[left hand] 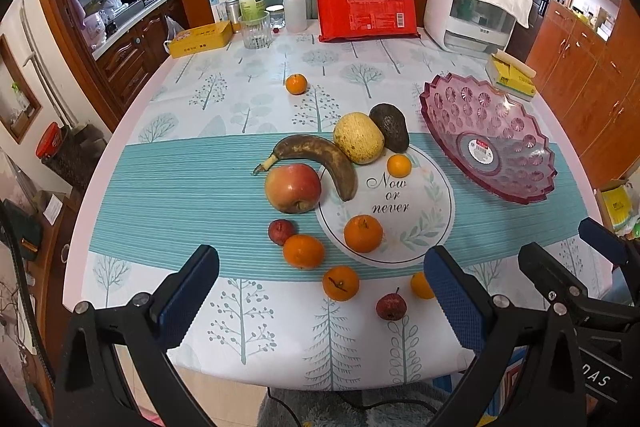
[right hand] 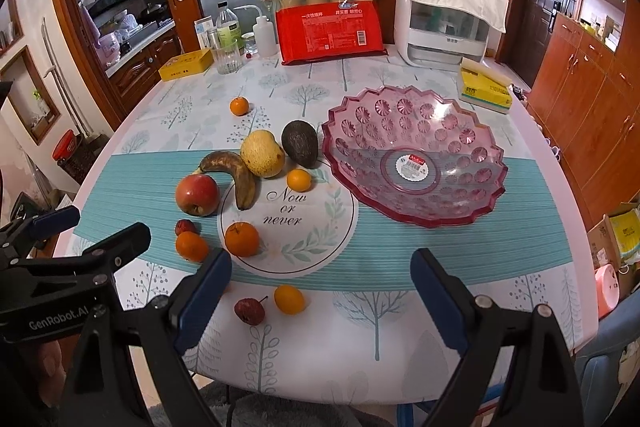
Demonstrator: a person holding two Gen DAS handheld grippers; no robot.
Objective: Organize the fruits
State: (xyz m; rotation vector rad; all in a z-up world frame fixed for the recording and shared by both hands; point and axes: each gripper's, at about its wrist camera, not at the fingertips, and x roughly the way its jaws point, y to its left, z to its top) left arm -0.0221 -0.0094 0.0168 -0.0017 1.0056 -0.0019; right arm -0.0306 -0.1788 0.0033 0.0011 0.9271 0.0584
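From my left wrist view, the left gripper [left hand: 320, 291] hangs over the near edge of the desk [left hand: 224, 107] with its fingers spread wide and nothing between them, which I read as a ready stance before any pick. The fruit lies loose ahead: the apple [left hand: 293, 187] near centre, touching the browned banana [left hand: 320, 159] at its 2 o'clock, then the pear [left hand: 359, 137] leaning on the avocado [left hand: 390, 127]. Small oranges are scattered, one [left hand: 363, 233] on the printed circle and a far one [left hand: 296, 84] alone at 12 o'clock. The pink bowl [left hand: 480, 115] sits empty at 3 o'clock, so nothing is sorted yet. From my right wrist view, the right gripper [right hand: 320, 291] is likewise spread and empty, set back from the desk edge. The pink bowl [right hand: 412, 163] now lies at 1 o'clock, closest to this hand, so I judge the right side suits the drops. A small red fruit [right hand: 249, 311] and an orange [right hand: 289, 299] lie nearest its fingers.
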